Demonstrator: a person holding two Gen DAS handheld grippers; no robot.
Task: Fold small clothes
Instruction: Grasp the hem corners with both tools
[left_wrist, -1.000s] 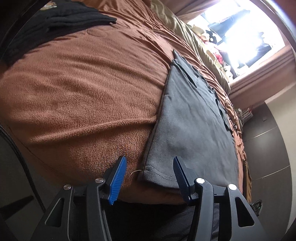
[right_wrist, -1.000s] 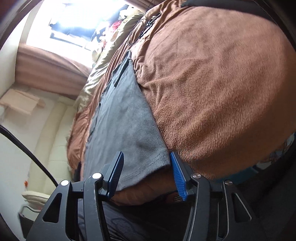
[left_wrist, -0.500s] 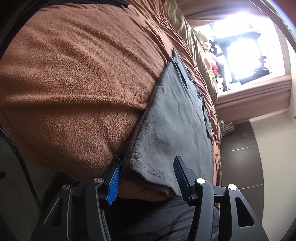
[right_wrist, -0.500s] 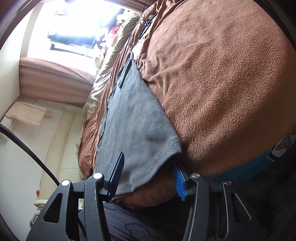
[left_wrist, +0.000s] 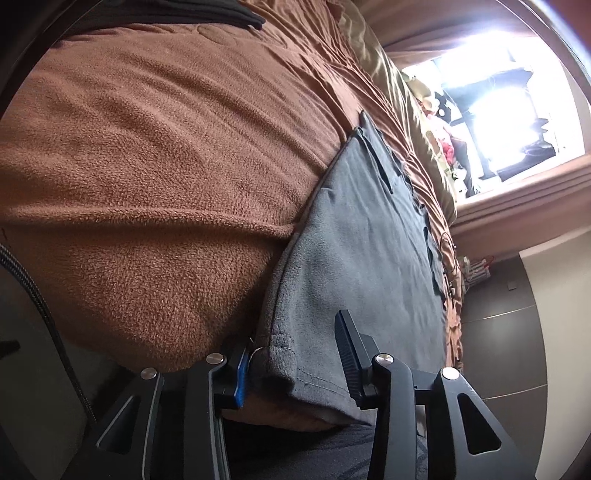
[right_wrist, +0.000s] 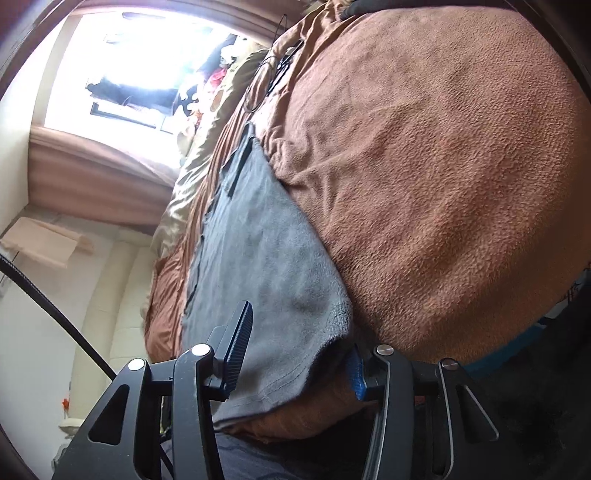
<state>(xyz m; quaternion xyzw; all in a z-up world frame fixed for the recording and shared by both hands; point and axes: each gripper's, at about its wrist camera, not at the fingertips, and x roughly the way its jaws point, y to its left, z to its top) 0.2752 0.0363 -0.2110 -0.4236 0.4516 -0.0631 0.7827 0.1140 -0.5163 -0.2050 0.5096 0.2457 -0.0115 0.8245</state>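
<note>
Grey garment (left_wrist: 354, 258) on brown blanket (left_wrist: 155, 155); left gripper (left_wrist: 293, 362) and right gripper (right_wrist: 299, 354) closing around its corners.

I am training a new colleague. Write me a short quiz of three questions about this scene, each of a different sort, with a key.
1. True or false: the grey garment lies flat on the brown blanket.
2. Which part of the garment sits between the fingers of the left hand-held gripper? A) collar B) near hem corner C) sleeve
3. Fill in: the right hand-held gripper straddles the other near ____ of the garment.

Key: 1 true; 2 B; 3 corner.
</note>
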